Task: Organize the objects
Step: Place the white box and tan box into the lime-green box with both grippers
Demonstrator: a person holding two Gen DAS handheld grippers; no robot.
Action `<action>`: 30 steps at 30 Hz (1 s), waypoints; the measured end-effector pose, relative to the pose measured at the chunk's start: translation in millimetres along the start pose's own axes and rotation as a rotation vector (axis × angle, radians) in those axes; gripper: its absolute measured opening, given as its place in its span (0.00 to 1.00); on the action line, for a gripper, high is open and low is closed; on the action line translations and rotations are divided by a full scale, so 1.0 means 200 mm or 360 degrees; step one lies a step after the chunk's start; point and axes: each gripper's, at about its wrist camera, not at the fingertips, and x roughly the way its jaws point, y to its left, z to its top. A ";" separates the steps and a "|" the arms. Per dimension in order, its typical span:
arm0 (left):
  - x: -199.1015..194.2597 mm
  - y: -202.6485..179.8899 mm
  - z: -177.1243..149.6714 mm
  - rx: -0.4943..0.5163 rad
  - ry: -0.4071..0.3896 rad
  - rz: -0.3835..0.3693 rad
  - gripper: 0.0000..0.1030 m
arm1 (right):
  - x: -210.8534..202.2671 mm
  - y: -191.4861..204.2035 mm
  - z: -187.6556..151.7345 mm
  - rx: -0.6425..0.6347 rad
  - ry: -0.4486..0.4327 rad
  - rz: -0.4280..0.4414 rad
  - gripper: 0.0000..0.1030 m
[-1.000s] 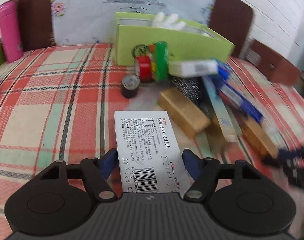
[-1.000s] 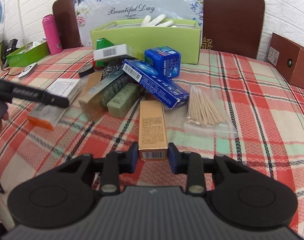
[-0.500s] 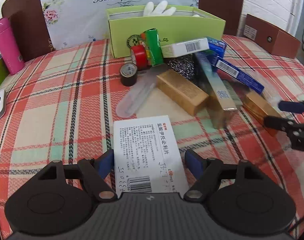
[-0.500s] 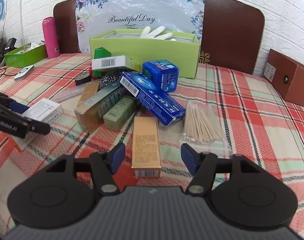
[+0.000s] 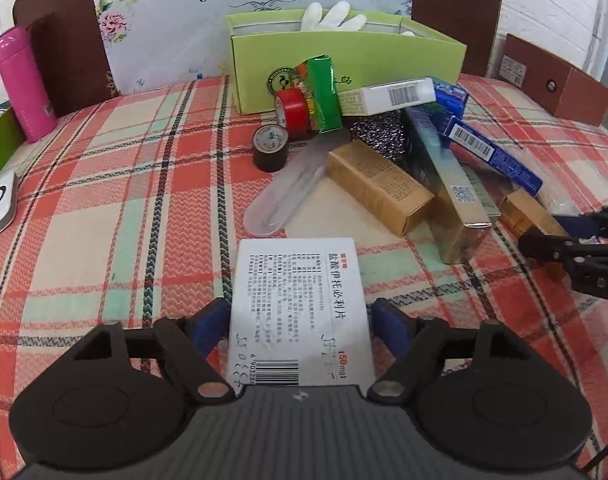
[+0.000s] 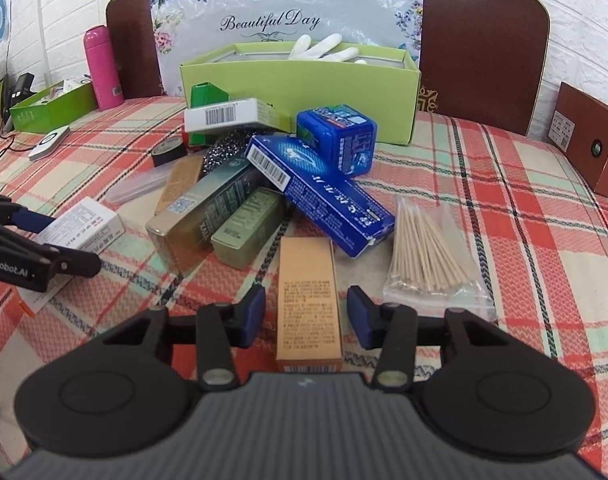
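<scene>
Both tongs are closing for a pickup: the left tongs (image 5: 300,322) straddle the white medicine box (image 5: 298,312), the right tongs (image 6: 306,314) the tan carton (image 6: 309,304), pads not yet touching. Next, squeeze, then lift toward the green box (image 6: 304,80) at twelve o'clock.

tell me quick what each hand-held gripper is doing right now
left hand-held gripper: open, jaws just closed in around the white medicine box, slight gap
right hand-held gripper: open, jaws just closed in around the tan box, gaps both sides
</scene>
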 end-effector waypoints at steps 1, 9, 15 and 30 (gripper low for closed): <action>-0.01 0.01 0.00 -0.0017 -0.0013 -0.0019 0.67 | 0.00 0.00 0.00 0.0003 -0.0006 0.0000 0.30; -0.12 0.03 0.07 -0.0056 -0.0122 -0.0061 0.66 | -0.11 -0.02 0.00 0.0051 -0.0034 0.0109 0.30; -0.26 0.00 0.28 0.0000 -0.0336 -0.0120 0.66 | -0.24 -0.07 0.15 0.0089 -0.0185 0.0217 0.30; -0.10 -0.12 1.09 -0.0049 -0.0573 -0.0172 0.66 | -0.04 -0.27 0.88 -0.0005 -0.0483 0.0035 0.30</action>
